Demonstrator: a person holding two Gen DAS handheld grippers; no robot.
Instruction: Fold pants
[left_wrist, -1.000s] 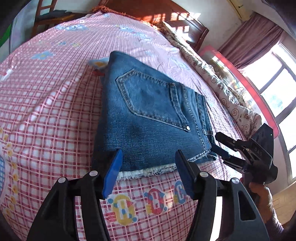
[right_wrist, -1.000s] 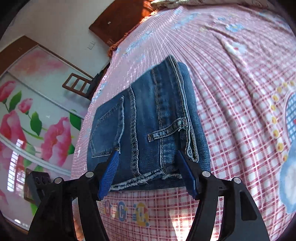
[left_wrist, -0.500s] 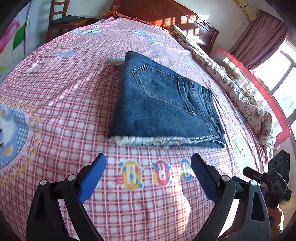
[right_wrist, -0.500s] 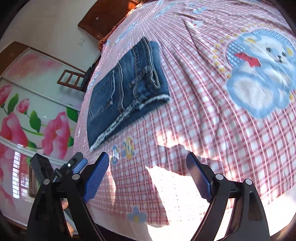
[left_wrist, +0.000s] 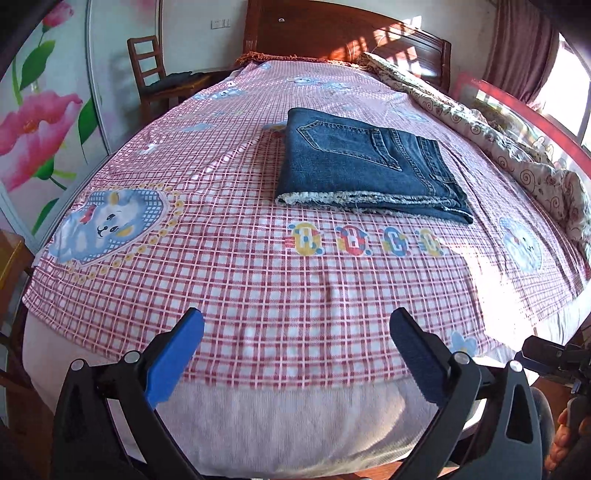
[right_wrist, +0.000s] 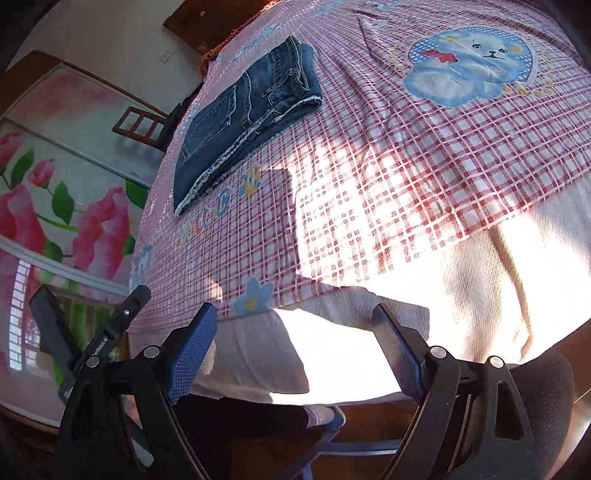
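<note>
Room: a bedroom is shown, bounded by a flower-printed wall panel (left_wrist: 35, 122), a maroon curtain (left_wrist: 517, 48) beside a bright window, and a wooden chair (left_wrist: 155, 79) near the head of the bed.
Bed: a wooden headboard (left_wrist: 332, 33) is seen at the far end; the mattress is covered by a red-and-white checked sheet (left_wrist: 280, 295) printed with bears and a row of letters.
Bedding at side: a swirl-patterned quilt (left_wrist: 517, 162) is bunched along the window side, apart from the garment.
Lighting: strong sun patches are cast over the near edge of the sheet in the right wrist view.
Pants: the pants (left_wrist: 365, 166) are laid flat in a compact rectangular stack near mid-bed, frayed hems toward the foot, just beyond the printed letters.
Task progress: the folding is judged essentially complete; layers are seen aligned with no leg left extended. At most a check of squareness is judged to be left.
Left gripper: the left gripper (left_wrist: 295, 354) is held over the foot edge, well apart from the pants; its jaws have just been opening and now gape fully, with nothing between them.
Right gripper: the right gripper (right_wrist: 295, 350) is held past the sheet's edge, jaws spread wide and empty.
</note>
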